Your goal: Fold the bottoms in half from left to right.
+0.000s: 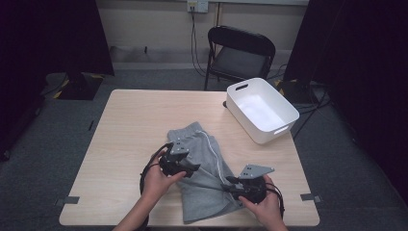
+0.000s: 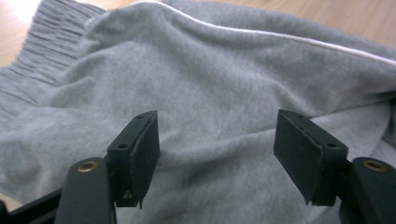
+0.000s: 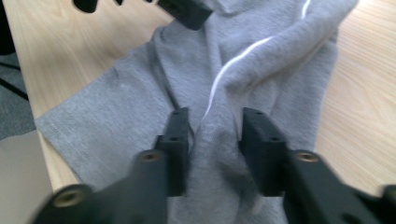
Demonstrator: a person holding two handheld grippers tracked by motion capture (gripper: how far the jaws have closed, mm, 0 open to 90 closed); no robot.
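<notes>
On my left I had the left gripper [image 1: 191, 168] set over the near-left part of the grey shorts [image 1: 204, 168], which lay crumpled on the wooden table [image 1: 130, 125], close to its near edge and a little right of centre. In the left gripper view its two black jaws stood wide apart above the grey shorts [image 2: 210, 88], with nothing pinched between them; the pads hung over bare fabric, the ribbed waistband ran off to the upper left and a thin white stripe crossed the cloth beyond. Moving right, the shorts' waistband end pointed away from me toward the middle of the table, and the legs spread toward my edge, the white stripe running down the right side of the garment. Further right, I held the right gripper [image 1: 231, 185] at the near-right part of the shorts. In the right gripper view its jaws sat much closer together, with a raised fold of the grey shorts [image 3: 219, 158] standing between them, the white stripe climbing along that ridge; the pads looked to be against the fold, though the blur kept me from being certain how firmly they pressed. Far right, a white bin [image 1: 284, 108] stood on the table's far-right corner, well apart from the shorts, and a black folding chair [image 1: 240, 48] stood on the floor behind the table.
</notes>
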